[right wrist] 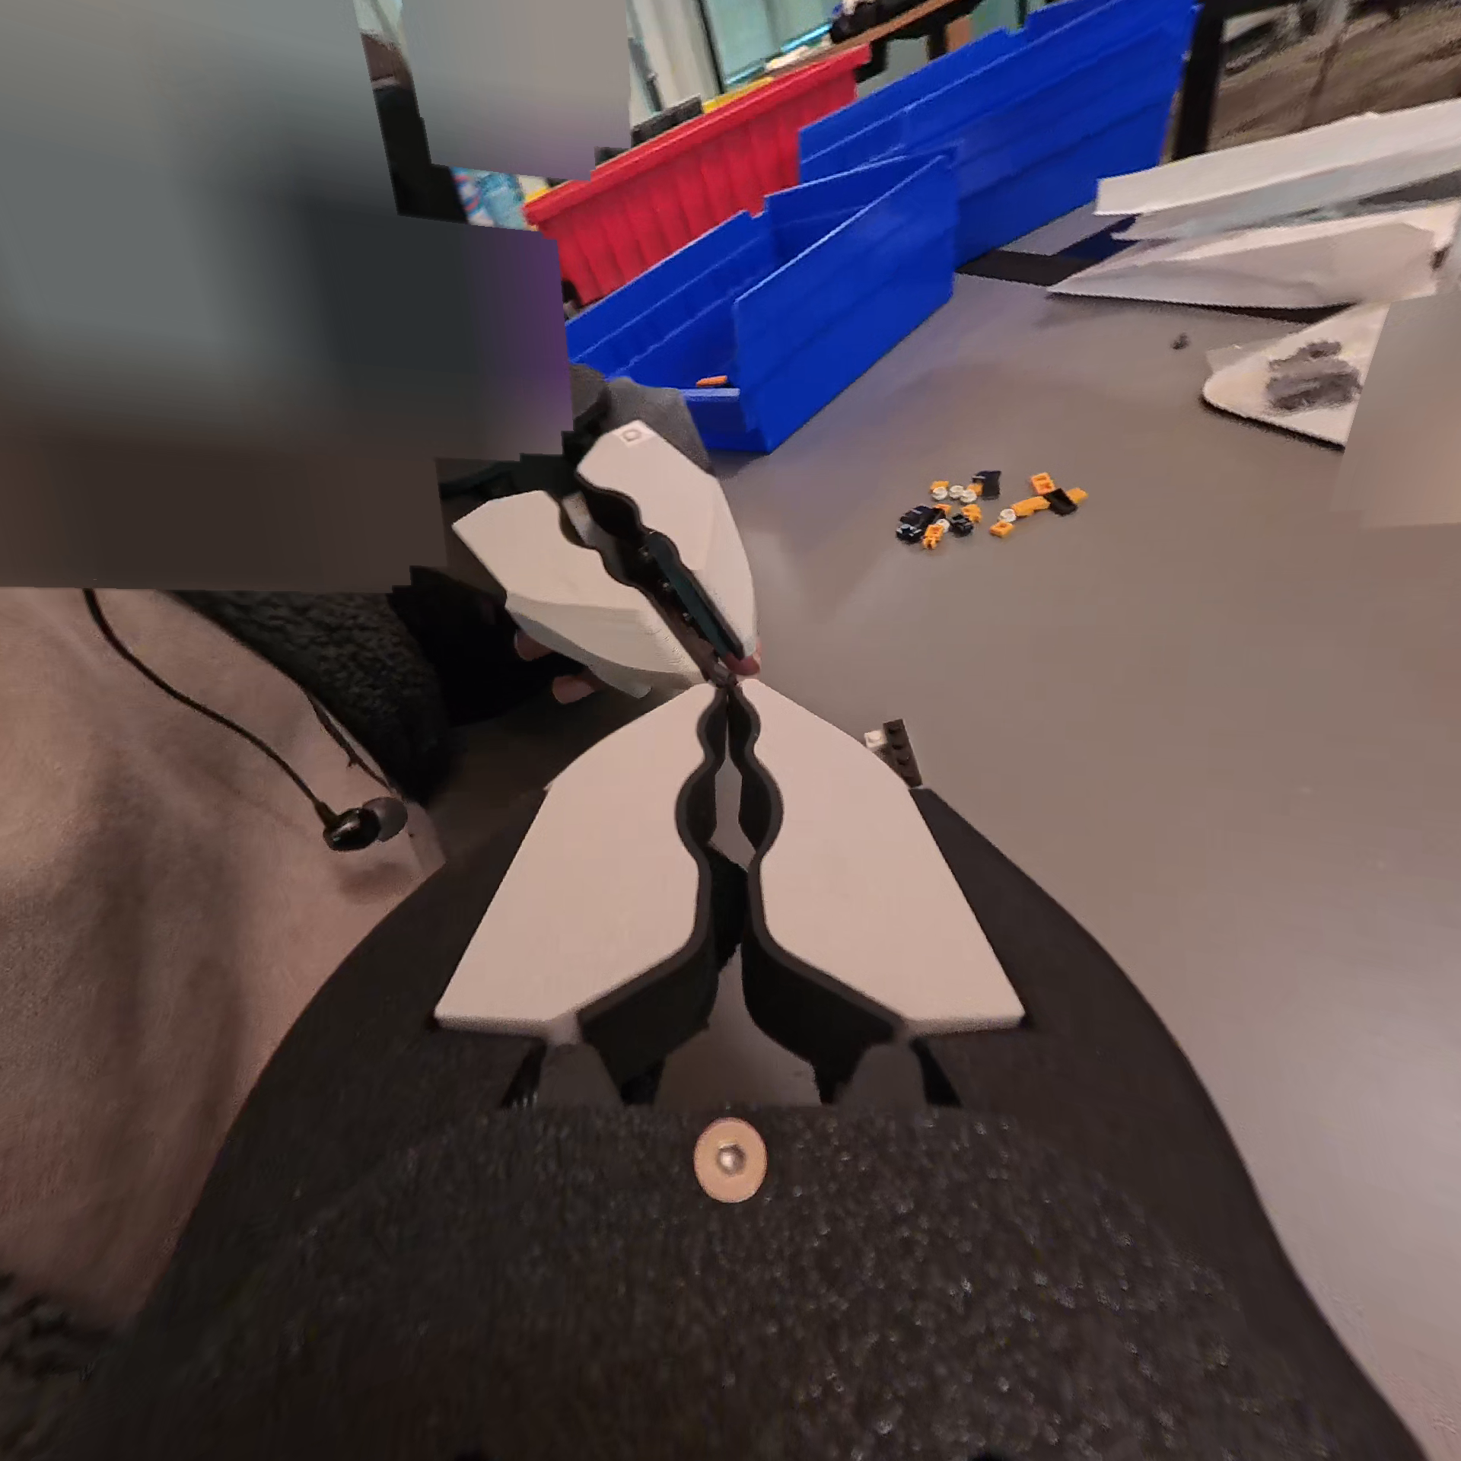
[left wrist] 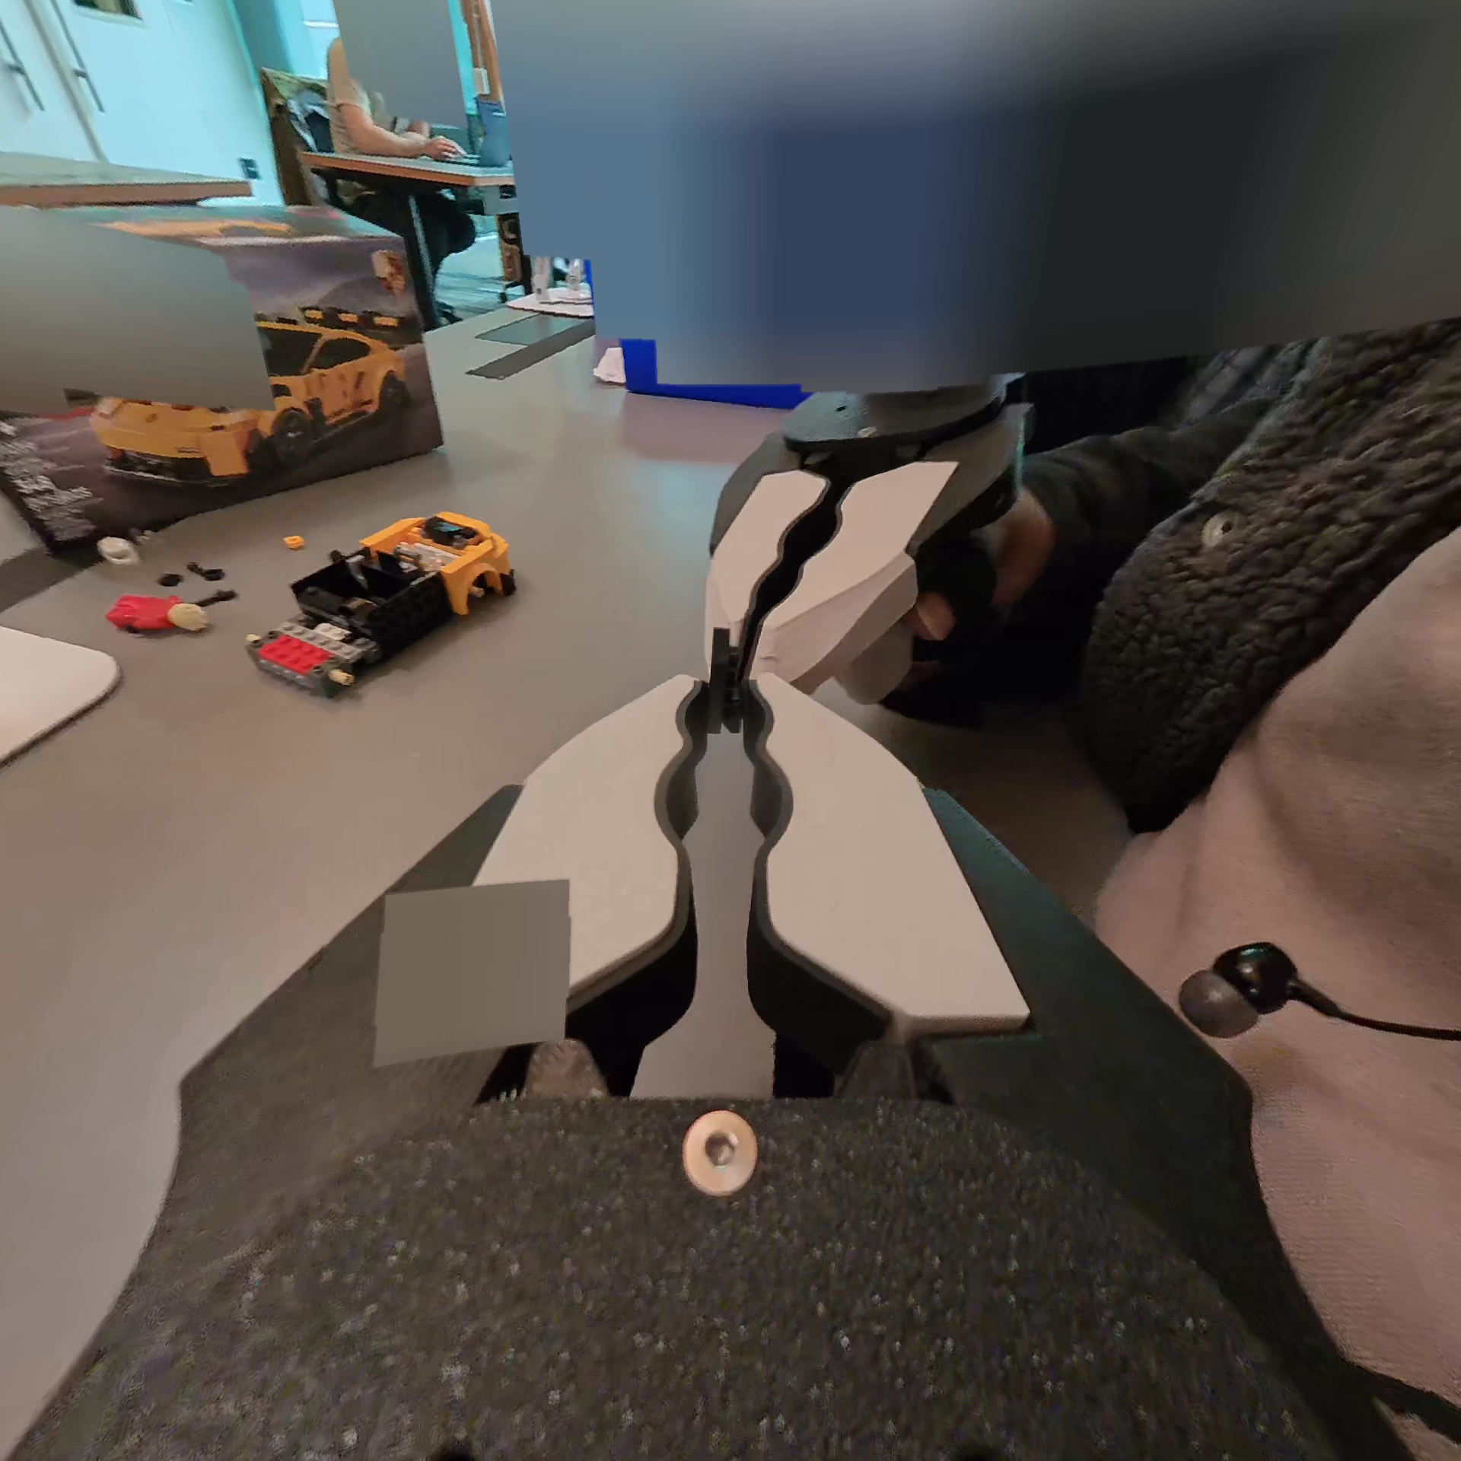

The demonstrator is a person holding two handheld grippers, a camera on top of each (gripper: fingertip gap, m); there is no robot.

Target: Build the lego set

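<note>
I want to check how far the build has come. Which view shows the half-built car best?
The left wrist view. The half-built car sits in plain sight on the grey table, left of the tongs, with its orange rear, black middle and red-and-grey front all visible. The right wrist view does not show it, only loose pieces and blue bins.

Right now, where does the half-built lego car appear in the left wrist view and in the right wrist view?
Left wrist view: the half-built lego car stands on the grey table, left of centre, in front of the set's box.
Right wrist view: not in it; only loose lego pieces lie on the table.
Shared landmark: the earbud on the person's light shirt, also seen at.
</note>
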